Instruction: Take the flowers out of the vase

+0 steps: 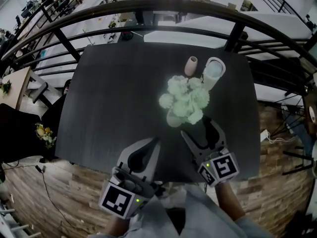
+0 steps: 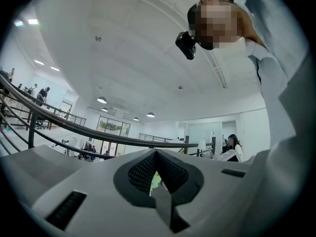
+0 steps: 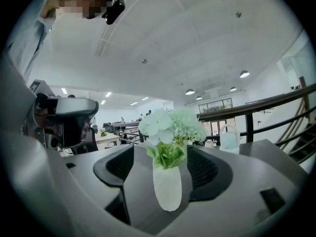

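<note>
A bunch of pale green and white flowers stands in a white vase on the dark table. From the head view the blooms hide most of the vase. My right gripper is open just in front of the vase at the near side. In the right gripper view the vase and flowers show between the spread jaws of the right gripper, a little ahead of the pads and untouched. My left gripper hovers over the table's near edge, left of the vase, with its jaws together and nothing held.
A small pink vase and a pale watering can stand behind the flowers at the table's far side. A curved dark railing runs beyond the table. Wooden floor lies below the near edge.
</note>
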Action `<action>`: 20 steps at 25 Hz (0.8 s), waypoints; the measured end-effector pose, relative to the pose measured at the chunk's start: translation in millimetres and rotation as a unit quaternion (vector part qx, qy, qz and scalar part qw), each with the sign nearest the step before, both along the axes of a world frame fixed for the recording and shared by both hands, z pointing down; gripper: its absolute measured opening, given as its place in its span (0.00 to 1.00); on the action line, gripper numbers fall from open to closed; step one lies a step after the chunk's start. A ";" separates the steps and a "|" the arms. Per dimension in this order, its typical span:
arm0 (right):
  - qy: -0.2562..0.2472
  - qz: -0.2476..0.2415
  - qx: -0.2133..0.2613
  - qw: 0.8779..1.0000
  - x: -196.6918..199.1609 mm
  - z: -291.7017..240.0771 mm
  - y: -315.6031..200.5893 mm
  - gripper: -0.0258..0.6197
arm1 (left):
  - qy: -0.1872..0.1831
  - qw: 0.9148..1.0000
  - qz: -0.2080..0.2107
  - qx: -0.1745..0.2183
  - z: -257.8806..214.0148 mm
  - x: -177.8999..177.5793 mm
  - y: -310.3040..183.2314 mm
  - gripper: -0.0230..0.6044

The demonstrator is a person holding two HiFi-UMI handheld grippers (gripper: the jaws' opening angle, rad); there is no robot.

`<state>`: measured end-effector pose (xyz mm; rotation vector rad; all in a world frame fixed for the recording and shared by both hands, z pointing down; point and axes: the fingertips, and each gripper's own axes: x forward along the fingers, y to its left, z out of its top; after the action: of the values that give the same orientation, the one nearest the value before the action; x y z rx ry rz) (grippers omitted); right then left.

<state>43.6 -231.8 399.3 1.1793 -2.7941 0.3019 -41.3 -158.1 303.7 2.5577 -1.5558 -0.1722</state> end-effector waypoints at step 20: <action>-0.032 -0.069 -0.032 0.997 -21.1 13.7 -36.1 0.62 | -0.002 0.999 -0.042 -0.026 13.5 4.5 -16.1 0.03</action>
<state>22.5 -267.9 413.0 0.9734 -2.8799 0.4214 -36.8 -174.2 317.2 2.4573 -1.6483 -0.1341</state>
